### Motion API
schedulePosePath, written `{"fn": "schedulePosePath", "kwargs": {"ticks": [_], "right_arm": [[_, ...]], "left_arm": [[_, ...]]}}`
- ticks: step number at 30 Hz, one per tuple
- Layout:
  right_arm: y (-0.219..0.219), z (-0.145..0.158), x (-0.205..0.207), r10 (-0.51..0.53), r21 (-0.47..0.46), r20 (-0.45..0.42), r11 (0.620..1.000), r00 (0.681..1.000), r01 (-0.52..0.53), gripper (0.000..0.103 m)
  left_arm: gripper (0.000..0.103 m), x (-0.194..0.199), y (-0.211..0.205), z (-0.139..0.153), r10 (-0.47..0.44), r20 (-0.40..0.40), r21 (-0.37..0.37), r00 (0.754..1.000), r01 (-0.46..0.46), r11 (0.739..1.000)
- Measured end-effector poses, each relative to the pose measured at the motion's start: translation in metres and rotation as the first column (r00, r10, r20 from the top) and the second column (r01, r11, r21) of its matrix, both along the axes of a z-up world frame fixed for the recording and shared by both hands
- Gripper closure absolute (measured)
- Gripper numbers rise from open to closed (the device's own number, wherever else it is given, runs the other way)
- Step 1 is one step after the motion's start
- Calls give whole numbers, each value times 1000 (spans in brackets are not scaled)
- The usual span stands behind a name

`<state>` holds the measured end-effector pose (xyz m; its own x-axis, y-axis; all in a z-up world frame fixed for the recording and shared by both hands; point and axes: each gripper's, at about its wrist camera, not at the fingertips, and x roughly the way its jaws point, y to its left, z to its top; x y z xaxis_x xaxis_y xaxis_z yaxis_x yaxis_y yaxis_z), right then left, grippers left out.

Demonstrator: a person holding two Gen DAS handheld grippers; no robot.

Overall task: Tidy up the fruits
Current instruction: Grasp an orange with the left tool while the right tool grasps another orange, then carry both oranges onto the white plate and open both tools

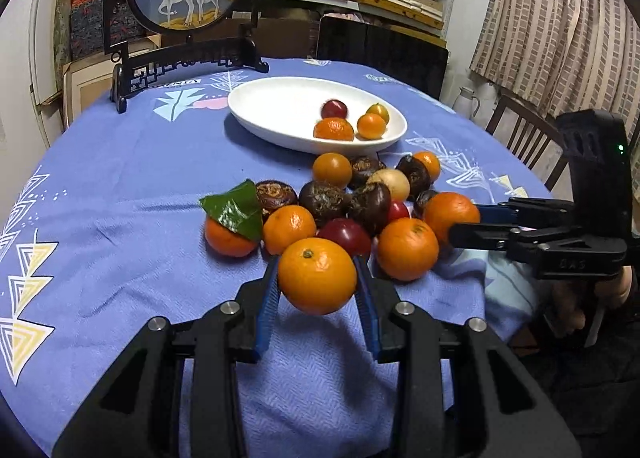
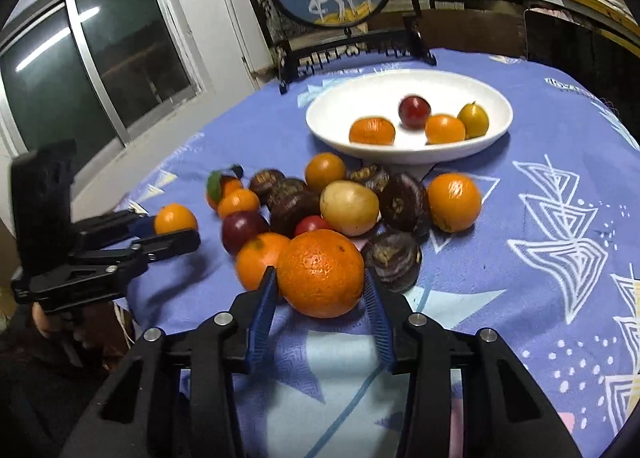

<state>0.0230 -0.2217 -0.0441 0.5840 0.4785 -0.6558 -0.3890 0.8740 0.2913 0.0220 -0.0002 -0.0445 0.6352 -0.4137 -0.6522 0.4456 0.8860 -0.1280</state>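
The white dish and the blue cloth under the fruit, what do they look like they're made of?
The white dish looks like glazed ceramic, possibly melamine: smooth, glossy, evenly white. The blue cloth seems a woven, matte fabric: a fine herringbone weave and soft creases show.

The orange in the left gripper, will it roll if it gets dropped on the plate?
Probably. The orange is round and smooth-skinned, so it would likely roll. The white plate looks shallow and glossy, with a low rim, so it may stop only against the rim or the mandarin there. It looks firm, unlikely to bruise.

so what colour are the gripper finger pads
Blue, ribbed pads; clearest in the right wrist view.
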Motion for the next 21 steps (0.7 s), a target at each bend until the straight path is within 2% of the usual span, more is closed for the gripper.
{"fn": "schedulePosePath", "kwargs": {"ticks": [6,11,16,21], "right_arm": [[-26,22,5,-32,98,12,995,999,31,60],[-44,39,25,-79,107,29,991,996,76,60],[-65,56,73,-131,133,24,983,991,127,59],[-71,57,126,-169,133,7,977,986,167,59]], "left_arm": [[68,13,-5,16,-8,13,-8,1000,8,1000],[68,38,-21,35,-23,45,-2,999,23,1000],[68,90,-47,53,-33,51,-2,998,33,999],[68,148,-69,52,-14,6,14,1000,14,1000]]}}
